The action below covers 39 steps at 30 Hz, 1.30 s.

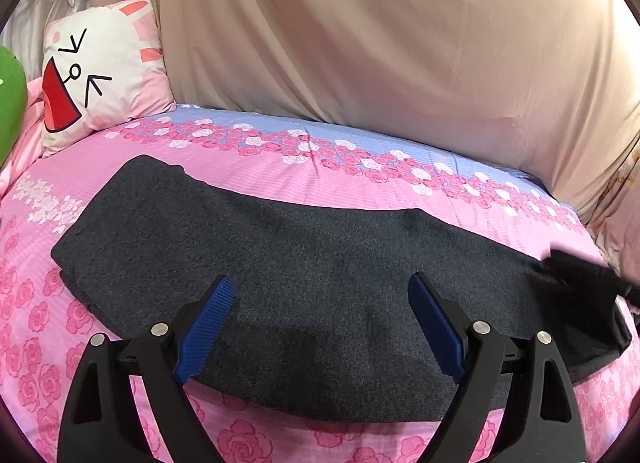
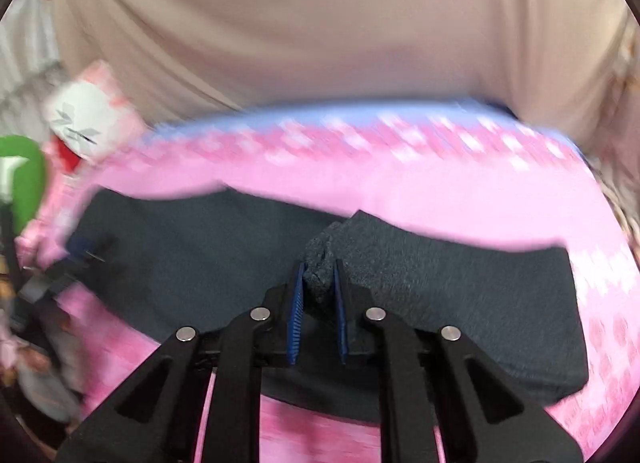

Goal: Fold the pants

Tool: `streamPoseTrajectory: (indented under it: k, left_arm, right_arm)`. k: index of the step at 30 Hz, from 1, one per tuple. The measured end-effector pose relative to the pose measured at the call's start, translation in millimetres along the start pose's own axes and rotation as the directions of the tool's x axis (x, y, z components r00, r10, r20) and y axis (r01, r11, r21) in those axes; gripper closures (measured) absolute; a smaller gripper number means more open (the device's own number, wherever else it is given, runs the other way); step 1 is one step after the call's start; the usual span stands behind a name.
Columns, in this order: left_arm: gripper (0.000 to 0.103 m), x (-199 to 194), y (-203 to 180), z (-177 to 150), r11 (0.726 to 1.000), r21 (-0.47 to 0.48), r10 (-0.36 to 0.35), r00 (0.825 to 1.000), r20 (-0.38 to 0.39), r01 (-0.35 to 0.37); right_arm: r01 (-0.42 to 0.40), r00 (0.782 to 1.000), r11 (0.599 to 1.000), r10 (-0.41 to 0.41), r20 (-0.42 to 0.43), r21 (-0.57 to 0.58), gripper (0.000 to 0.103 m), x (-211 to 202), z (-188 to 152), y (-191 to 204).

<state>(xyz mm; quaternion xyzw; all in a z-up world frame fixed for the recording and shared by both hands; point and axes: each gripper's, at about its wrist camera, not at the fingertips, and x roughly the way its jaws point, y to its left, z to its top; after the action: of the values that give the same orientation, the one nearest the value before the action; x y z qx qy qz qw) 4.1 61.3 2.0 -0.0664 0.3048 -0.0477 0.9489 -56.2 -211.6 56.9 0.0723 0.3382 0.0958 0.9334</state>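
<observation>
Fabric bunched between blue pads shows only in the right wrist view: the right gripper [image 2: 317, 283] pinches a raised fold of the dark grey pants [image 2: 440, 295]. From the left wrist, the left gripper [image 1: 322, 295] stands wide apart over the cloth, gripping nothing. Pants lie as a long flat band, apparently doubled, along the near edge of the pink rose-print bed [image 1: 280, 183]; a rabbit cushion [image 1: 104, 67] sits at its far left corner.

Each hand-held gripper [image 1: 322, 295] has black arms, silver screws, ribbed blue pads [image 2: 297, 313].
</observation>
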Motion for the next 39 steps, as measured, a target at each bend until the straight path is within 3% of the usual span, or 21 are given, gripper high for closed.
streamPoseTrajectory:
  k: [2, 4, 8, 12, 14, 17, 22, 25, 28, 30, 32, 35, 39]
  left_arm:
    - [0.016, -2, 0, 0, 1.0, -0.001, -0.002, 1.0, 0.004, 0.002]
    - [0.016, -3, 2, 0, 1.0, -0.007, -0.001, 1.0, 0.007, 0.001]
    - [0.016, -4, 5, -1, 1.0, -0.025, -0.017, 1.0, 0.009, 0.017]
    - [0.016, -2, 2, 0, 1.0, -0.01, -0.022, 1.0, -0.001, 0.022]
    - [0.016, -1, -1, 0, 1.0, 0.002, -0.004, 1.0, -0.007, 0.004]
    - [0.016, -1, -2, -1, 1.0, 0.006, 0.029, 1.0, -0.002, -0.029]
    - [0.016, -9, 6, -2, 0.999, -0.035, 0.029, 0.999, 0.03, -0.028]
    - [0.016, -7, 5, -1, 0.999, -0.028, 0.027, 0.999, 0.022, -0.027]
    - [0.016, -8, 5, -2, 1.0, -0.024, 0.011, 1.0, 0.026, -0.01]
    - [0.016, -10, 6, -2, 1.0, -0.028, -0.006, 0.999, 0.037, 0.007]
    - [0.016, -12, 7, -2, 0.999, -0.032, -0.027, 0.999, 0.04, 0.028]
    - [0.016, -11, 8, -2, 0.999, -0.035, -0.04, 0.999, 0.031, 0.041]
    - [0.016, -13, 17, 0, 0.995, -0.076, -0.058, 0.998, 0.034, 0.06]
  right_arm:
    - [-0.033, 0.997, 0.999, 0.03, -0.072, -0.037, 0.088, 28, -9, 20]
    - [0.006, 0.98, 0.997, -0.021, -0.196, -0.079, 0.084, 73, -36, 28]
    - [-0.031, 0.992, 0.999, 0.032, -0.123, 0.008, 0.079, 50, -37, 27]
    - [0.007, 0.999, 1.0, -0.007, -0.047, 0.003, 0.08, 23, -21, 21]
    - [0.039, 0.996, 0.999, -0.038, -0.087, 0.014, 0.081, 38, -23, 12]
    - [0.134, 0.973, 0.991, -0.136, -0.189, -0.022, 0.082, 75, -35, 6]
    - [0.101, 0.988, 0.995, -0.1, -0.114, 0.009, 0.082, 61, -25, 25]
    - [0.146, 0.971, 0.989, -0.147, -0.189, -0.019, 0.081, 92, -26, 29]
    - [0.185, 0.969, 0.982, -0.188, -0.16, -0.034, 0.08, 90, -25, 41]
    - [0.171, 0.977, 0.985, -0.171, -0.129, -0.013, 0.08, 84, -21, 45]
    - [0.182, 0.968, 0.983, -0.185, -0.17, -0.032, 0.079, 96, -22, 48]
    - [0.247, 0.953, 0.963, -0.262, -0.153, -0.111, 0.079, 103, -24, 61]
    - [0.178, 0.975, 0.98, -0.187, -0.119, -0.085, 0.08, 81, -23, 73]
